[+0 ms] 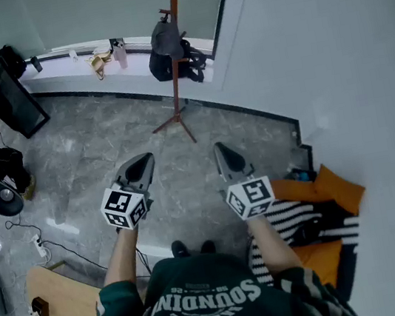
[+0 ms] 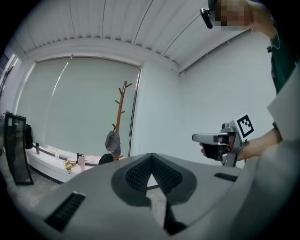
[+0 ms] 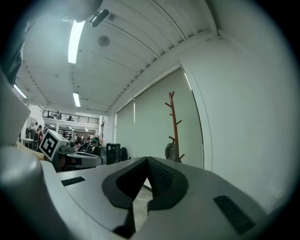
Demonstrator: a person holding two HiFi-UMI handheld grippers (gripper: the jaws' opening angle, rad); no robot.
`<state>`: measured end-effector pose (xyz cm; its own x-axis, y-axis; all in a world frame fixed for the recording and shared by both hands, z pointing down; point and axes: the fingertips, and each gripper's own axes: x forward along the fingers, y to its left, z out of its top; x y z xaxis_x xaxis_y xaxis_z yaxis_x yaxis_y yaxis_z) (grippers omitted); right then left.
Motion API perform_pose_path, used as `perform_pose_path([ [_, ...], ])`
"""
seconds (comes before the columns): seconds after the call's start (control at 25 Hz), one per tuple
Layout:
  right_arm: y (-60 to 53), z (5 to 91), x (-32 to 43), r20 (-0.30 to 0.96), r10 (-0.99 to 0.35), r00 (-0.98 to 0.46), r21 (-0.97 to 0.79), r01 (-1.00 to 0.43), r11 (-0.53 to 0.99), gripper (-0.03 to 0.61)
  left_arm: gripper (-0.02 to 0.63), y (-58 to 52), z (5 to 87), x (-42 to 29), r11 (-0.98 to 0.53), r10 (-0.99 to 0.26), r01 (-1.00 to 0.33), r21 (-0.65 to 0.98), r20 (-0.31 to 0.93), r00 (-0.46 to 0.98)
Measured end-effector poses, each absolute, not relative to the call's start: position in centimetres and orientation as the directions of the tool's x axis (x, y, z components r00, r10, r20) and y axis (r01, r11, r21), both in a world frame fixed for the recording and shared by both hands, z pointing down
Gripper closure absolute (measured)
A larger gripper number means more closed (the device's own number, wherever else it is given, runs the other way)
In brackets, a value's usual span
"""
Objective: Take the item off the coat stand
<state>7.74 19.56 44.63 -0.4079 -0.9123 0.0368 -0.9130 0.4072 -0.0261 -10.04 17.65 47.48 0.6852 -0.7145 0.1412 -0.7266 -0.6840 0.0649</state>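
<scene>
A brown wooden coat stand [image 1: 177,44] stands on the grey floor by the window, some way ahead of me. A grey cap [image 1: 165,37] hangs on it about halfway up. The stand [image 2: 121,112] and the cap [image 2: 112,143] show far off in the left gripper view, and the stand [image 3: 174,126] and cap [image 3: 171,151] also in the right gripper view. My left gripper [image 1: 138,172] and right gripper [image 1: 229,159] are held side by side in front of me, pointing toward the stand. Both are shut with nothing in them.
A black bag [image 1: 180,65] lies on the windowsill [image 1: 75,55] behind the stand, with small items [image 1: 102,60] to its left. A black panel [image 1: 7,95] leans at the left. Orange and striped fabric [image 1: 318,208] lies at my right by the white wall. A wooden board [image 1: 60,300] is at lower left.
</scene>
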Motion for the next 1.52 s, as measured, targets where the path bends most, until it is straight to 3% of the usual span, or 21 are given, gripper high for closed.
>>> perform_pose_path([
  [1.08, 17.7, 45.8, 3.4, 0.035, -0.930, -0.367, -0.053, -0.930, 0.365, 0.580, 0.615, 15.1, 49.4, -13.8, -0.728, -0.668, -0.683, 0.062, 0.164, 0.726],
  [1.52, 10.4, 47.4, 4.9, 0.051, -0.937, -0.347, -0.119, -0.933, 0.339, 0.580, 0.615, 8.0, 51.3, -12.2, -0.733, -0.651, -0.674, 0.092, 0.189, 0.735],
])
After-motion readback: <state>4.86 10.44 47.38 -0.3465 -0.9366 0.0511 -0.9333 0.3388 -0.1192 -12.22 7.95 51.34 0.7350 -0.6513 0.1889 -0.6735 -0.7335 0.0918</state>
